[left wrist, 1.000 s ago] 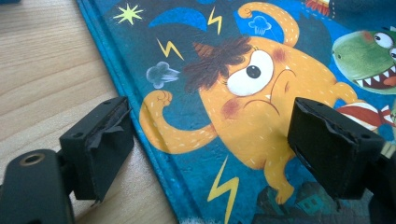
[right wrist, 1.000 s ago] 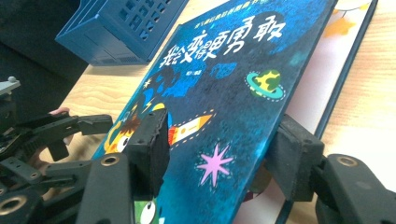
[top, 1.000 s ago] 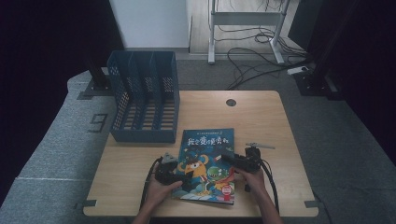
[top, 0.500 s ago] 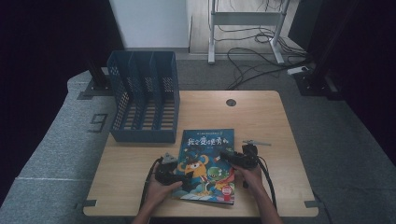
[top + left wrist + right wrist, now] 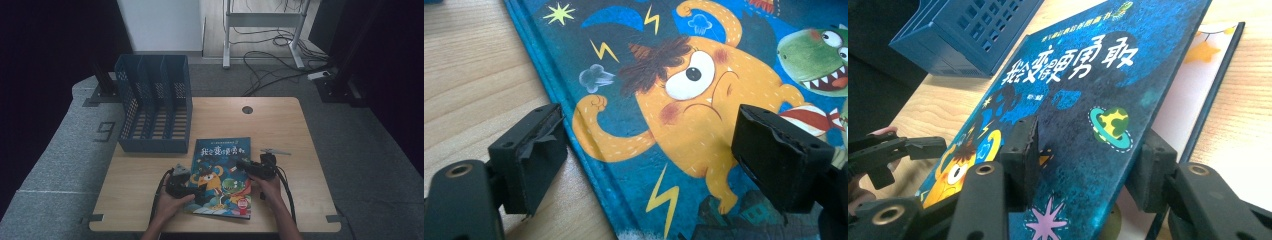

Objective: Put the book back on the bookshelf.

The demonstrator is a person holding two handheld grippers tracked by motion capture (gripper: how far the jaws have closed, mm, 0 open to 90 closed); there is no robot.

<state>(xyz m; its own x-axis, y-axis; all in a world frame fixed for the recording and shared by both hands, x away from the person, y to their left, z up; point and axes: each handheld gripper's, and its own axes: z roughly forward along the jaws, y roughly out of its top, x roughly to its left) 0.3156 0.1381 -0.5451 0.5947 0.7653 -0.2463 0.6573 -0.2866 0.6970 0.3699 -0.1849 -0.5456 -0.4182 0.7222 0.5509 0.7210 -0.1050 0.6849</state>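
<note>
Closing, right hand-held gripper (image 5: 1083, 160) straddles the lifted book cover (image 5: 1108, 85).

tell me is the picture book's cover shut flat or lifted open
Lifted open: in the right gripper view the picture book cover is raised between the right tongs, showing the white inside page beneath.

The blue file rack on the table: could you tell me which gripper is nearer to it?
Left. The left gripper sits at the picture book's left edge, just below the blue file rack. The right gripper is at the book's right edge, farther across the table.
</note>
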